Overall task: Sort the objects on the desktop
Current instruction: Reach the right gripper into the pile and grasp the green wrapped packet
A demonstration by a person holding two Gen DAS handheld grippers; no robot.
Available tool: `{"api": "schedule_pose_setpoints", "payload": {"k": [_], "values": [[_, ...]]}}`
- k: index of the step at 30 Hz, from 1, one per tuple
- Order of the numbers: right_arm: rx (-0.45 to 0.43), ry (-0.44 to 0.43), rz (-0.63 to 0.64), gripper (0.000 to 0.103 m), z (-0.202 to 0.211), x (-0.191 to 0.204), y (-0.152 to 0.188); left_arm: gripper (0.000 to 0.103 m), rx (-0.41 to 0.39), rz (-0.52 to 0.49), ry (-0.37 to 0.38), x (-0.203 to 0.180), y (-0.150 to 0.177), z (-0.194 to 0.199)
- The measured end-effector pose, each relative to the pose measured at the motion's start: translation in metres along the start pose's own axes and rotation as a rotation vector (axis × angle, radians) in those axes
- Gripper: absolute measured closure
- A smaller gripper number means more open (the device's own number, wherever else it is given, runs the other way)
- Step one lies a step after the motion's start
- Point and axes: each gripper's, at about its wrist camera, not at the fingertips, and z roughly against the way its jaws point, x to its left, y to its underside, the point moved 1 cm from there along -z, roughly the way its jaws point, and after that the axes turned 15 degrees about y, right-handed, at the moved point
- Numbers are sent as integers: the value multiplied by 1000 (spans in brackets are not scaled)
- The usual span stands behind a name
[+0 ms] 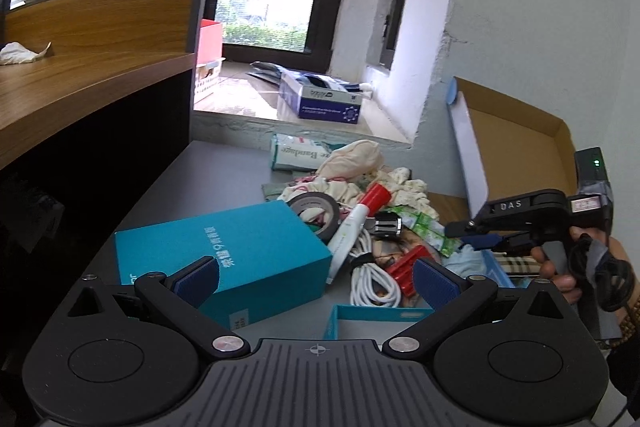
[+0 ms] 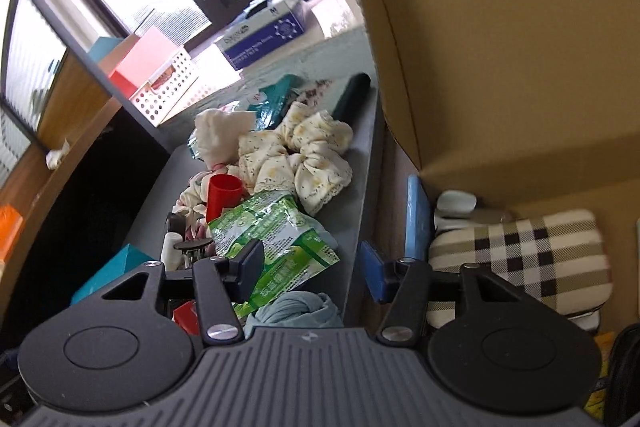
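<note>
Your right gripper (image 2: 312, 271) is standing part open, nothing between its pads; its left finger (image 2: 250, 267) is overlapping the crinkled green-and-white foil sachet (image 2: 276, 239), its blue-padded right finger (image 2: 372, 277) is hanging over the desk's right edge. I cannot tell whether the left pad is touching the sachet. Your left gripper (image 1: 316, 277) is standing wide open and empty, just near of the coiled white charging cable (image 1: 372, 279), with the teal cardboard box (image 1: 224, 255) showing behind its left finger.

The clutter is lying in a heap on the grey desk (image 1: 200, 179): the sachet on the near right of it, a red plastic cap (image 2: 224, 195) just left, a cream floral cloth (image 2: 304, 155) farther back. The open brown cardboard carton (image 2: 500, 47) is standing to the right, already holding a checked fabric pouch (image 2: 520, 263).

Judgement: you are lining up on the sachet, but the jaws are sitting off to its right. Shift left until the foil lies squarely between both pads, then pinch one flat edge only, clear of the pale blue cloth (image 2: 296, 311) bunched below it, so nothing is dragging along.
</note>
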Motion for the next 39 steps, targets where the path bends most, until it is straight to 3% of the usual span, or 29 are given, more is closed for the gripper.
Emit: {"api": "schedule_pose_setpoints", "payload": {"k": [1, 4, 6, 7, 11, 18, 30, 35, 39], "values": [[7, -7, -9, 66, -3, -1, 0, 0, 4, 6, -1, 1, 0, -1], [24, -26, -42, 74, -9, -4, 0, 0, 9, 23, -2, 5, 0, -2], [28, -36, -72, 83, -12, -7, 0, 0, 9, 22, -8, 5, 0, -1], [21, -41, -89, 93, -11, -9, 0, 0, 8, 20, -12, 6, 1, -1], [-3, -63, -145, 100, -6, -16, -1, 0, 7, 27, -15, 7, 0, 0], [-57, -135, -158, 101, 19, -5, -11, 0, -11, 31, -9, 6, -1, 6], [-166, -204, 0, 102, 85, 60, -37, 0, -53, 41, 38, 12, -1, 30], [-160, -135, 103, 101, 89, 70, -37, 0, -62, 35, 42, 11, 2, 38], [-86, -98, 81, 95, 82, 52, -25, 0, -64, 17, 30, 10, 3, 40]]}}
